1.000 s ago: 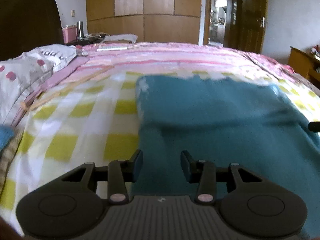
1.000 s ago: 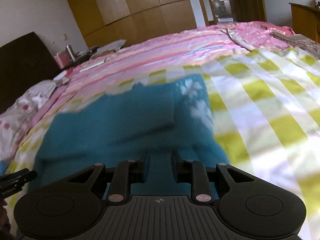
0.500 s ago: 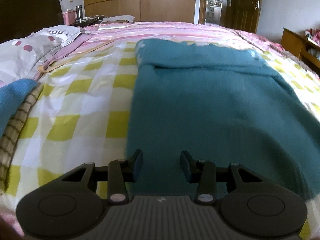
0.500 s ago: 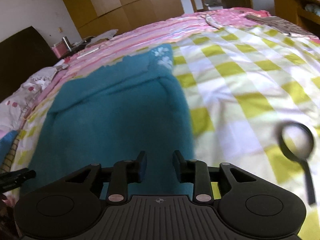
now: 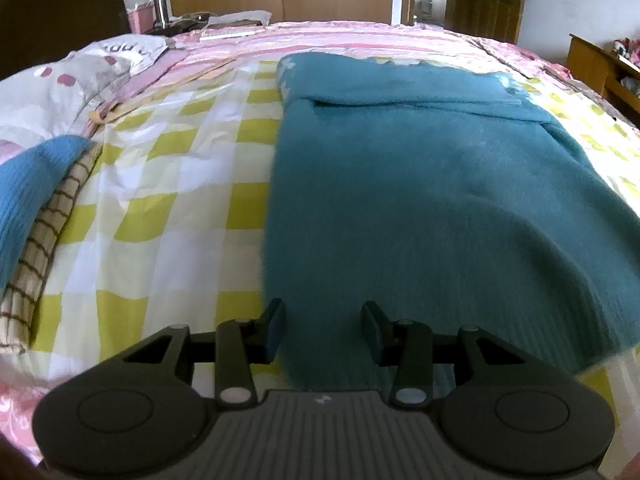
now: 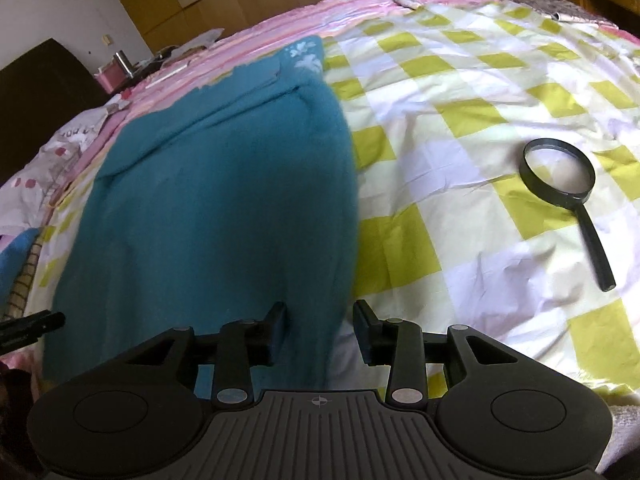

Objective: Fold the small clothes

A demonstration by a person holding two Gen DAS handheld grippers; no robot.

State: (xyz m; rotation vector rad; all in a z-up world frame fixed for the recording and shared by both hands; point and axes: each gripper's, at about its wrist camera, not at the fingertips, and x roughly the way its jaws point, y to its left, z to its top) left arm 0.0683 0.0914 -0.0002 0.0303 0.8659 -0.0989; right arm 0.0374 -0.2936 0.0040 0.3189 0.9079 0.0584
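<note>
The teal knitted garment lies flat near the bed's front edge on the yellow-and-white checked sheet, its far end already folded over. Both grippers have drawn back to its near corners. The left gripper hovers parted, empty; the right gripper has just been opening, gripping nothing. Likely next: grasping the near hem.

- The left gripper sits at the lower centre of its frame, jaws parted, nothing pinched.
- The right gripper, lower centre, has just been opening; nothing pressed between its pads.
</note>
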